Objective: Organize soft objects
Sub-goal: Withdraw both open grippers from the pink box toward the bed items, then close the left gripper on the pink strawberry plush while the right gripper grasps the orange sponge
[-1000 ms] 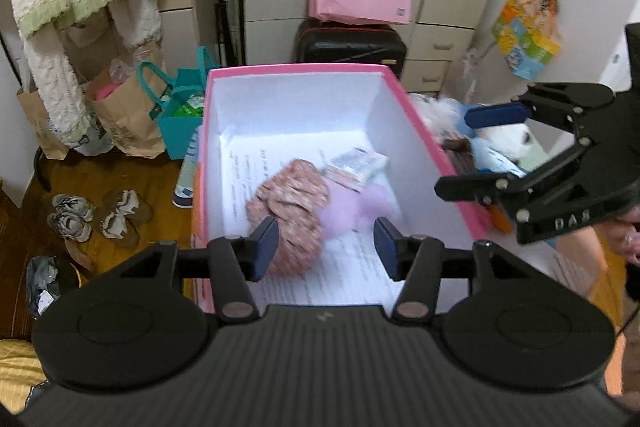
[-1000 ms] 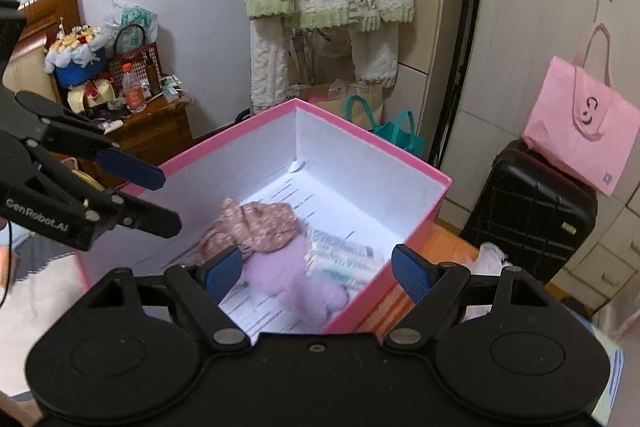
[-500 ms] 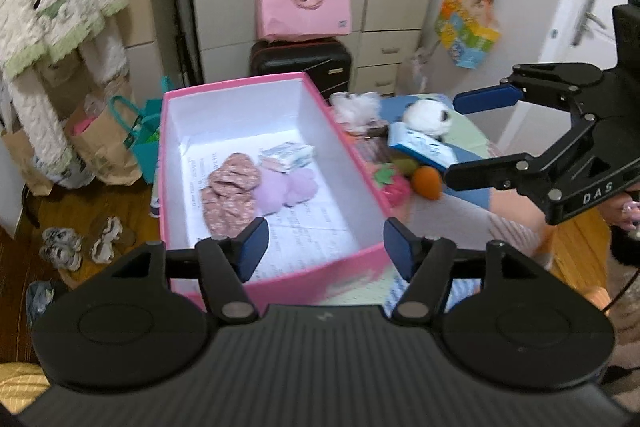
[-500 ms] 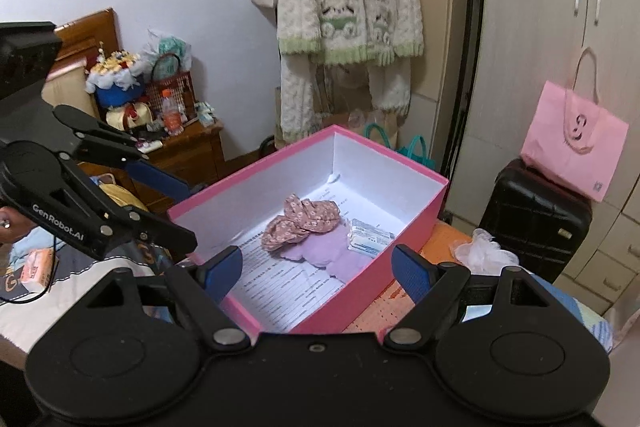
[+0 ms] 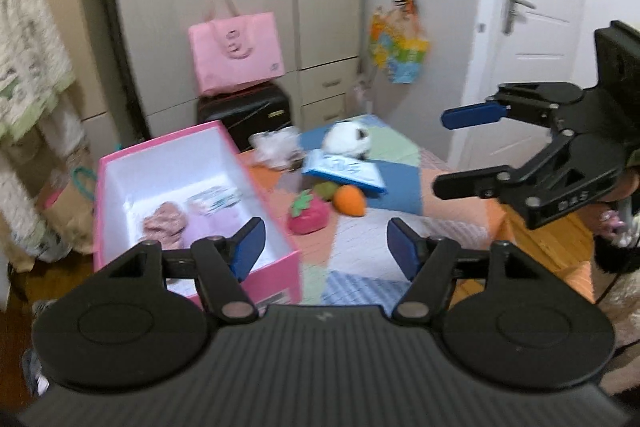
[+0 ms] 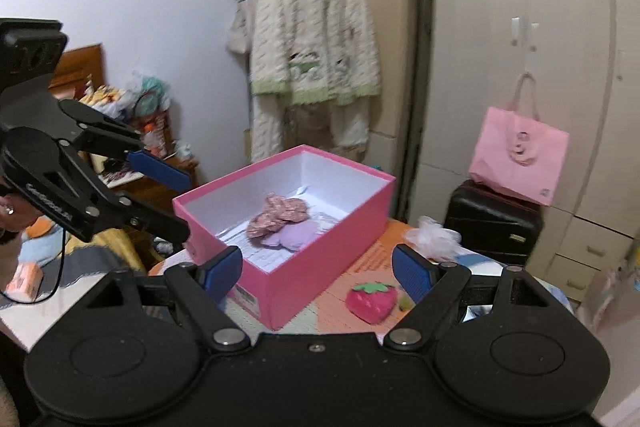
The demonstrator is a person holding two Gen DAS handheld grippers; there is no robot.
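Note:
A pink box (image 5: 120,163) stands on the patchwork mat and holds a floral scrunchie (image 5: 166,225), a lilac soft piece (image 5: 208,227) and a small packet (image 5: 214,197). To its right lie a strawberry plush (image 5: 308,217), a carrot plush (image 5: 350,201) and a white plush (image 5: 348,139). My left gripper (image 5: 326,247) hovers over the mat beside the box, its jaws opening with nothing between them. My right gripper (image 6: 318,273) stands open and empty, back from the box (image 6: 304,247), with the strawberry plush (image 6: 372,301) low between its fingers.
A blue and white pack (image 5: 344,171) and a crumpled white piece (image 5: 276,147) lie on the mat. Behind stand a black suitcase (image 6: 492,223) with a pink bag (image 6: 520,155), wardrobes, a hanging knitted cardigan (image 6: 312,39), and a cluttered wooden nightstand (image 6: 152,183).
Both grippers drew back from the box and swung right, so the plush toys on the mat came into view. The left jaws widened. The things in the box stayed put.

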